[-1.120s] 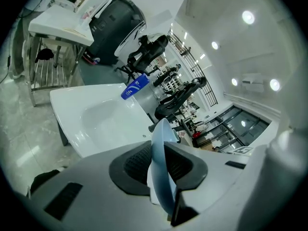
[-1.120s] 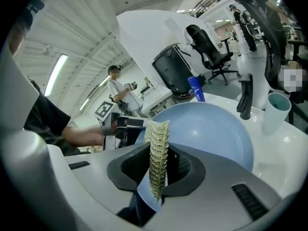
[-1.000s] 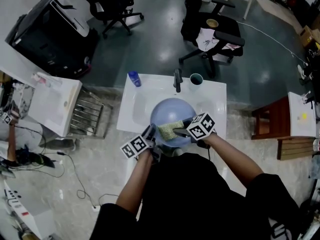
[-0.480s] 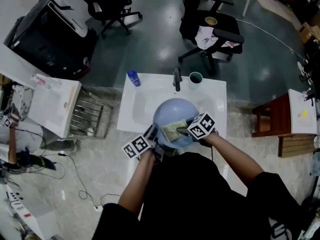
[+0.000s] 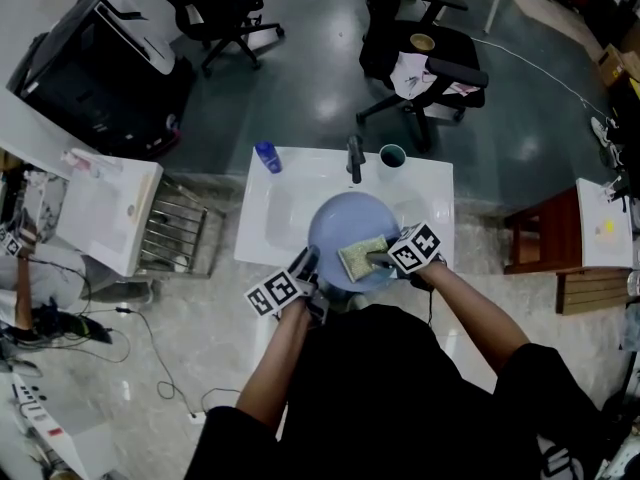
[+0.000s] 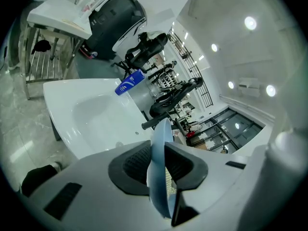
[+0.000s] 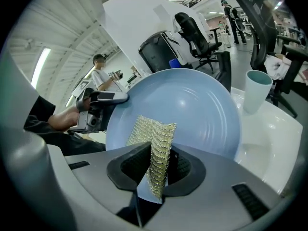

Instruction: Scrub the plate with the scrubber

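The near rim of the plate [image 5: 345,223] is hidden behind both tools. Pale blue and glossy, it tilts over the sink [image 5: 272,208] at frame centre. The left hand-held gripper [image 5: 303,265] clamps its edge, and the right hand-held gripper [image 5: 375,259] pinches the yellow-green mesh scrubber [image 5: 360,255] against its face.

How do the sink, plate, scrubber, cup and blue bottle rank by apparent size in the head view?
1. sink
2. plate, held above the sink, so nearer the camera
3. scrubber
4. cup and blue bottle: they look about alike, so no ranking between them
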Available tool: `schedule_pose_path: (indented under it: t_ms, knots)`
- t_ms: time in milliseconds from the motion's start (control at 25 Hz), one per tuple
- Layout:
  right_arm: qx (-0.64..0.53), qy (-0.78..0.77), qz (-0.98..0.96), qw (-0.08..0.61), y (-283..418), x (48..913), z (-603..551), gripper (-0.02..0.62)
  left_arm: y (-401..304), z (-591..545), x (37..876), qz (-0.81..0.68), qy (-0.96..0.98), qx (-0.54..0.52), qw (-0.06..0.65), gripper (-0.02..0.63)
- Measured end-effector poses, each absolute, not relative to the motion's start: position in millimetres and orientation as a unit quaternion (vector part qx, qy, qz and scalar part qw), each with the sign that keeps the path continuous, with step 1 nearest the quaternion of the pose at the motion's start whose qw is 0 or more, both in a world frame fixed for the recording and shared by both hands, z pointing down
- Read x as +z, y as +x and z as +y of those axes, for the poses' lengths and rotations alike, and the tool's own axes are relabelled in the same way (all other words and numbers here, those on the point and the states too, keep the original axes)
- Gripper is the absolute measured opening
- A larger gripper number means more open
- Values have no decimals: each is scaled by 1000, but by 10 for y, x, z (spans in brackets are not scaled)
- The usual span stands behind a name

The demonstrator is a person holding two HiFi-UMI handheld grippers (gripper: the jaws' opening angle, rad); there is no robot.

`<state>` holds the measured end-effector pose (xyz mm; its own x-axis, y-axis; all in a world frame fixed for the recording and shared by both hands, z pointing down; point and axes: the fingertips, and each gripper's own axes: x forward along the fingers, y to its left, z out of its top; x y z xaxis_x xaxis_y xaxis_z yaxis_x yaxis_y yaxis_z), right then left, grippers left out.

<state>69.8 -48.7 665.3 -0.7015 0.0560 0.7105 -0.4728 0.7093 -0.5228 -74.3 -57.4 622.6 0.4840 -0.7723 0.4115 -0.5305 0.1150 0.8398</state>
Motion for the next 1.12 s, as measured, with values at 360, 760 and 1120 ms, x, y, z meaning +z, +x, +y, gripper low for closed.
schedule_pose_path:
  t_ms: [360, 760, 1120]
  knots:
    - [359, 165, -838, 377, 1012, 6729, -756, 67, -726, -573, 6203, -490, 661, -104, 558, 72]
    - [317, 207, -825, 420, 1186, 6836, -969, 67, -714, -585, 6226, -488, 661, -96, 562, 77]
    - [334, 226, -882, 244, 957, 6176, -872, 66, -973, -632, 6483, -522, 637, -89, 560, 77]
